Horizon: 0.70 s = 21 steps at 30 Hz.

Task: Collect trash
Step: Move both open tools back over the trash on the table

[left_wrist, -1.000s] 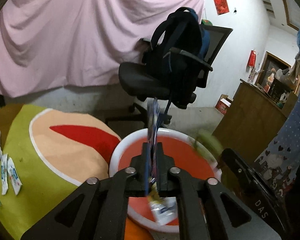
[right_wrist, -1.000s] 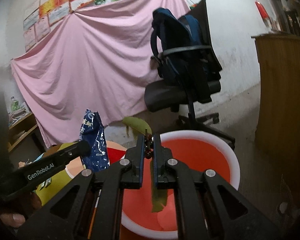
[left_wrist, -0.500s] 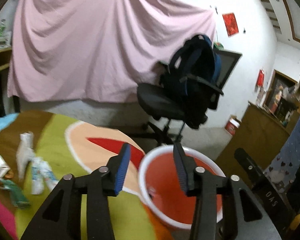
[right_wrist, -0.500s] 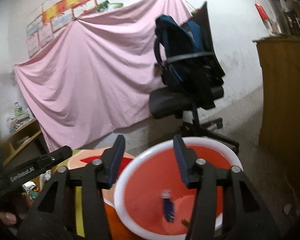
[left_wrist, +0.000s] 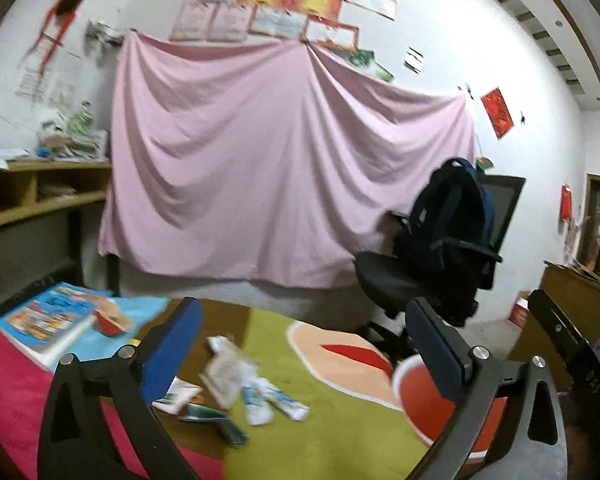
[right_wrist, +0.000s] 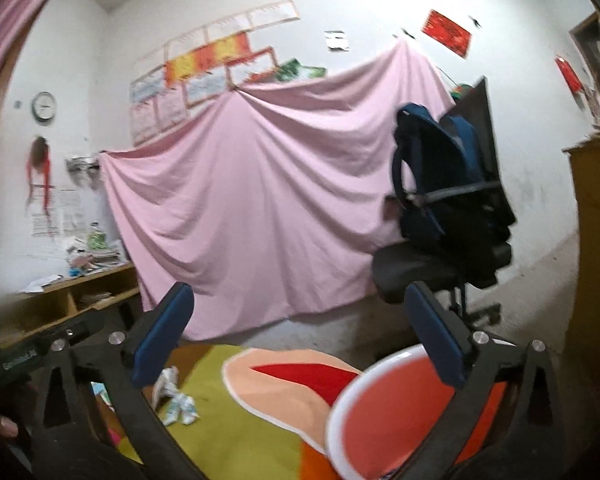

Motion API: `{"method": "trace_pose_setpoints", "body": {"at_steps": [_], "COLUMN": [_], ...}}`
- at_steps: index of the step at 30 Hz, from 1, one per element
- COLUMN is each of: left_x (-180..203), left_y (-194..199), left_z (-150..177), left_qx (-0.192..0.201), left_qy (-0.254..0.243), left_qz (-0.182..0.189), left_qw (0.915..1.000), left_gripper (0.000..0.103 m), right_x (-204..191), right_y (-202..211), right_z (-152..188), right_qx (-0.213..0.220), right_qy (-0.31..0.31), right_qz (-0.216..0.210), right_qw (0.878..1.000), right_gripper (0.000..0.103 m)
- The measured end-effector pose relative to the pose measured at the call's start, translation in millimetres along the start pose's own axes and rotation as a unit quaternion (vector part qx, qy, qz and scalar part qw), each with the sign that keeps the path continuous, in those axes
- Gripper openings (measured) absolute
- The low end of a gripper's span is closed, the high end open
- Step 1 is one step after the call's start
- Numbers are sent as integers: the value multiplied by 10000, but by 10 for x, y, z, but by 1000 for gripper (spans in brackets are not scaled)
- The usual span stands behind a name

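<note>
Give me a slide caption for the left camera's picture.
Left gripper opening, empty, above wrappers beside the red bin.

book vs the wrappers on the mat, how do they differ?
The book is one thick, flat-lying volume with a blue and orange cover; the wrappers are several thin, crumpled, mostly white pieces. The book lies at the far left on the pink and light blue part of the mat; the wrappers are scattered nearer the middle. Both rest on the mat, outside the red bin.

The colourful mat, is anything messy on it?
Yes. Crumpled wrappers and small packets lie scattered on the mat, left of the red bucket and outside it. A book rests at the mat's far left edge.
</note>
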<state>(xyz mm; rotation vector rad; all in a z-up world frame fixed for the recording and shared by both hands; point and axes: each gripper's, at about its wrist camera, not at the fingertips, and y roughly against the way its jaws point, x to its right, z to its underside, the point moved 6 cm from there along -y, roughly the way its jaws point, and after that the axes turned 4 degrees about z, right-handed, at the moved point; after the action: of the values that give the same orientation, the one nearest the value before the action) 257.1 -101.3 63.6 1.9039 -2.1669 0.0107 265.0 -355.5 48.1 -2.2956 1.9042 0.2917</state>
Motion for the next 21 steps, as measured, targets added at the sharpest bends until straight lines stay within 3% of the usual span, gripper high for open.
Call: {"method": "trace_pose_setpoints", "body": {"at_steps": [12, 21], "left_x": [-621, -930], "left_y": [451, 401], "left_z": [114, 385], "left_qx": [406, 115], "left_qy": [-191, -331], "left_qz": [-609, -867], "left_qw": [9971, 9956], "left_gripper": [101, 101], "right_x": [-856, -1307], "right_y": [87, -128], "right_z": [98, 454], "right_qx": [492, 51], "right_qy": [600, 1172], "right_qz": [-627, -872], "right_qw": [9950, 9893], "right_gripper": [103, 103]}}
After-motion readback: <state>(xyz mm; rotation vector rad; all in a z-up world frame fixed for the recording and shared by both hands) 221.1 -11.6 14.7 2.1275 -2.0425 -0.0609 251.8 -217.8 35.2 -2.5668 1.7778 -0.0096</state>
